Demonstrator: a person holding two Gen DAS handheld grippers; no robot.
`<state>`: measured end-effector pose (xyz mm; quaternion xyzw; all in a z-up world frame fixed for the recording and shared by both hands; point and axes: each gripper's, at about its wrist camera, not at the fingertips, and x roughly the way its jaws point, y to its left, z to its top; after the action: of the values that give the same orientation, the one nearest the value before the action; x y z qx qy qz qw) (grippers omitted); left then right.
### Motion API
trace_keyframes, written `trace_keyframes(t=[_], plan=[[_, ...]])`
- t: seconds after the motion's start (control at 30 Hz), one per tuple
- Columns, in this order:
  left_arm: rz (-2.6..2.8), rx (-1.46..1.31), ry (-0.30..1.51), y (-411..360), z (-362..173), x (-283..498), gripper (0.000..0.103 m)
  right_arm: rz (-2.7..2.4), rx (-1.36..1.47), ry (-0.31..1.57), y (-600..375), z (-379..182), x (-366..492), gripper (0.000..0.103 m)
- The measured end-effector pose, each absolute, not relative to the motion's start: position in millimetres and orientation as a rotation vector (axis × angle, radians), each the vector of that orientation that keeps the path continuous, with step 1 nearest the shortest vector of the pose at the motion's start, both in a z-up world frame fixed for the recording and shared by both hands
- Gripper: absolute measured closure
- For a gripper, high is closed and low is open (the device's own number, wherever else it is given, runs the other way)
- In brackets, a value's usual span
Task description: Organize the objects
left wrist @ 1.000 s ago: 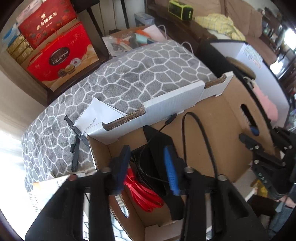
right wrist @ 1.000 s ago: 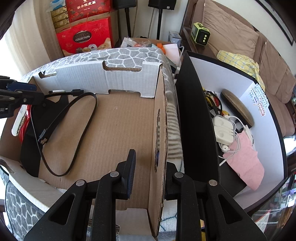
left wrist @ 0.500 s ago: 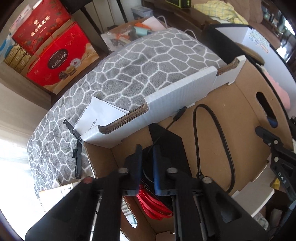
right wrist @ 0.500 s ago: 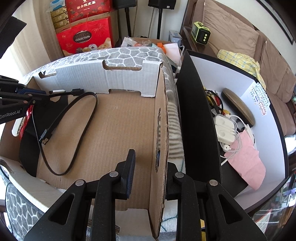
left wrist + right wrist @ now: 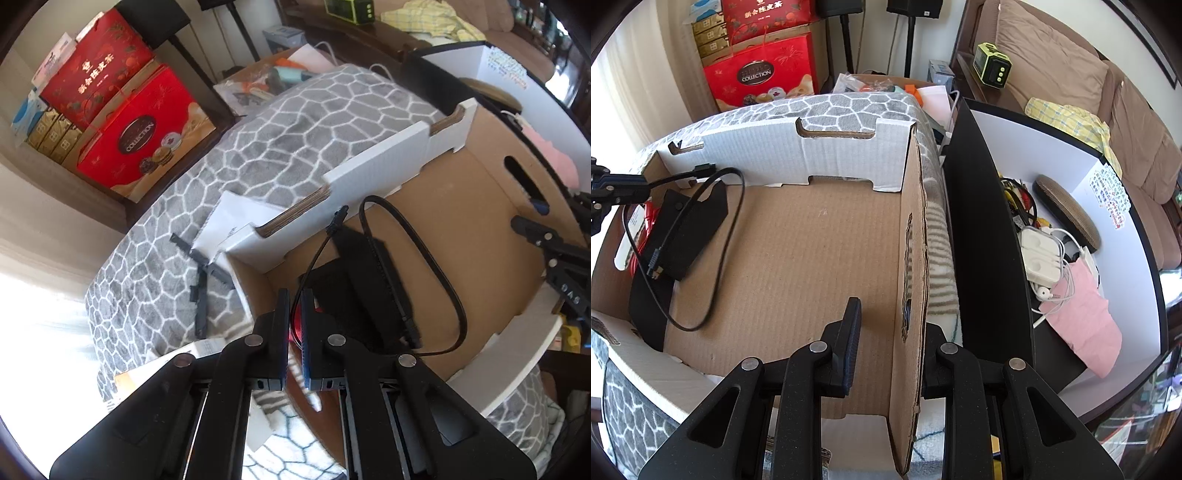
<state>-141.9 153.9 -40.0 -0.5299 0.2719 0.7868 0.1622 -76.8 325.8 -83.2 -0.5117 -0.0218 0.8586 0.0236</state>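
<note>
Firstly, left wrist view: left gripper [image 5: 294,306], jaws just drawn together on a thin black cable [image 5: 448,291], which runs up between the pads and loops across the floor of the cardboard box [image 5: 480,206]. Black pouch [image 5: 354,291] and red cord [image 5: 291,334] lie in the same corner.

Right wrist view: right gripper [image 5: 888,332] straddles the box's side wall, apparently clamping it.

Step judged: tidying the cable. Next: lift it without dragging the pouch.
</note>
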Motion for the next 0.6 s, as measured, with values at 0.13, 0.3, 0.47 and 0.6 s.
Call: trace_keyframes(t=[0.13, 0.3, 0.47, 0.6], plan=[[2.230, -1.546, 0.708, 140, -41, -144, 0.097, 2.658, -1.586, -0.070, 326, -83, -77, 0.078], [2.220, -1.541, 0.637, 137, -33, -139, 0.088, 2.610, -1.563, -0.039, 325, -83, -78, 0.078], [2.267, -1.470, 0.492, 127, -5, -139, 0.052, 2.608, -1.564, -0.043, 325, -83, -79, 0.078], [2.317, -1.449, 0.384, 110, 12, -151, 0.047, 2.608, -1.563, -0.044, 325, -82, -79, 0.078]])
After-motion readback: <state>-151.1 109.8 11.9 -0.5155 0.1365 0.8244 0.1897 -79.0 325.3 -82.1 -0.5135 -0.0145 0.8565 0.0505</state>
